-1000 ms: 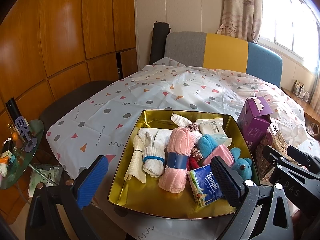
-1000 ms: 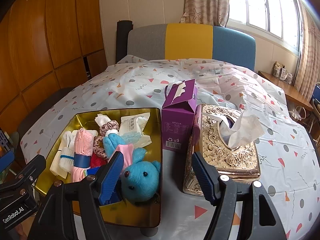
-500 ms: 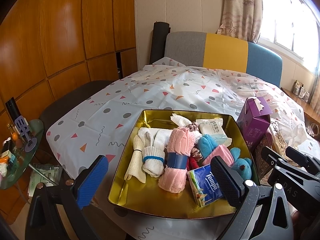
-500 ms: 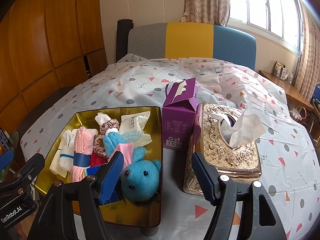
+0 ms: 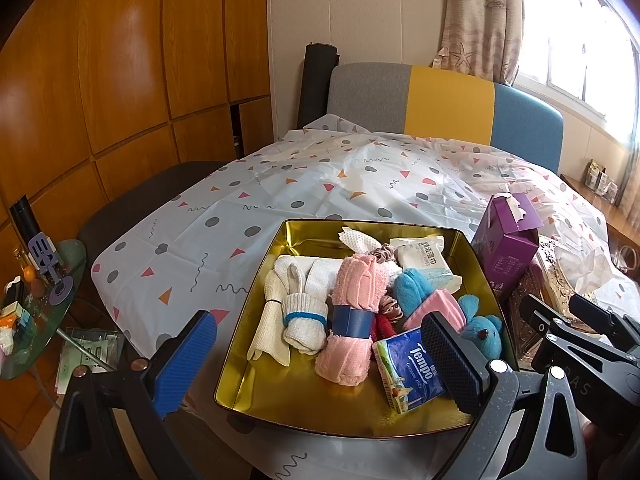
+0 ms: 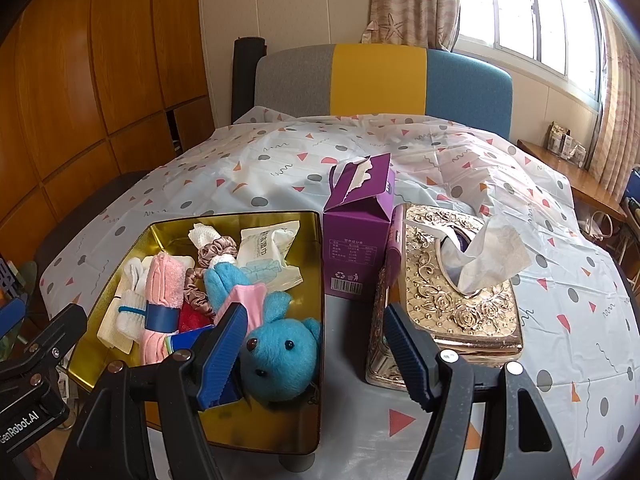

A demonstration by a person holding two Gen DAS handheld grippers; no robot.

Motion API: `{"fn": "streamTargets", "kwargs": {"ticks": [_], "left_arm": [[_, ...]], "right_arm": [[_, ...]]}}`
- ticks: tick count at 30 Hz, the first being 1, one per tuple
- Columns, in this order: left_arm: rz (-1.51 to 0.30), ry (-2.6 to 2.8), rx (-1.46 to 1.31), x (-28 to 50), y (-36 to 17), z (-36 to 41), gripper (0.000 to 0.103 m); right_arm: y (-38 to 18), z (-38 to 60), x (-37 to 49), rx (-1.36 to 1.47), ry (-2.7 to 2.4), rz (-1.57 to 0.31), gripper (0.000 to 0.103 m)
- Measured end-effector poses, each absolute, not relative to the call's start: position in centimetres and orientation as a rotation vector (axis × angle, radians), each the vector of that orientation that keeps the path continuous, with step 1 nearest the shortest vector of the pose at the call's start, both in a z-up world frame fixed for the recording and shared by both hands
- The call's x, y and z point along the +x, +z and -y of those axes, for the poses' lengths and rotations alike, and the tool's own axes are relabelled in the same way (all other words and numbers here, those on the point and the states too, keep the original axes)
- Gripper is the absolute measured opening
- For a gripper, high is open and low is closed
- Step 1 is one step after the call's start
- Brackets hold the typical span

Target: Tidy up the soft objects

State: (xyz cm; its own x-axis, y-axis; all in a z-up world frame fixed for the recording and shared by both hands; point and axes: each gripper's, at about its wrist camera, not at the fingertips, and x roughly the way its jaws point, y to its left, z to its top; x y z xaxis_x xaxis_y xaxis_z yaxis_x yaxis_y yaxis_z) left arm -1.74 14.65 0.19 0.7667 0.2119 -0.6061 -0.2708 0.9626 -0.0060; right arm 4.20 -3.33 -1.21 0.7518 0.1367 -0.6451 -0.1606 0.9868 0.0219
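A gold tin tray (image 5: 280, 396) (image 6: 120, 276) sits on the patterned tablecloth. It holds white socks (image 5: 298, 312), a rolled pink towel (image 5: 354, 312) (image 6: 162, 292), a Tempo tissue pack (image 5: 408, 368), a wet-wipe pack (image 5: 426, 258) (image 6: 272, 258), scrunchies (image 6: 214, 246) and a blue plush bear (image 6: 280, 360) (image 5: 480, 332). My left gripper (image 5: 316, 364) is open and empty above the tray's near edge. My right gripper (image 6: 316, 356) is open and empty, its left finger just beside the bear's head.
A purple carton (image 6: 358, 236) (image 5: 506, 240) stands right of the tray. A gold ornate tissue box (image 6: 452, 292) lies beside it. A grey, yellow and blue sofa back (image 6: 380, 80) is behind the table. A small glass side table (image 5: 36, 308) stands at the left.
The right wrist view has shifted slightly closer to the tray and bear. The left gripper has barely moved. Both grippers remain open.
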Motion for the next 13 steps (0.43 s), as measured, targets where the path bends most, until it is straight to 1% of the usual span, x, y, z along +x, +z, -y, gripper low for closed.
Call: {"fn": "streamTargets", "kwargs": {"ticks": [4,5,8,12,13], "left_arm": [[-0.647,0.254,-0.114,-1.8,0.1,-14.9,0.102],[-0.646,0.245,-0.116,-1.8,0.0,-14.9,0.099],[-0.642,0.246,-0.105,-1.8,-0.1,-14.9,0.094],[-0.639,0.243,-0.12,-1.6,0.3,-15.4,0.094],[-0.645,0.246,-0.109,-1.5,0.3,-15.3,0.098]], "right_arm": [[-1.2,3.3,4.2,-0.036,0.163,-0.702,0.071],[-1.2,3.3,4.2,-0.037,0.162,-0.703,0.071],[-1.4,3.4,4.3,-0.036,0.159,-0.706,0.071],[-0.9,4.1,3.9,-0.022,0.151,-0.678,0.071],[-0.7,4.4,3.7,-0.017,0.145,-0.666,0.071]]}}
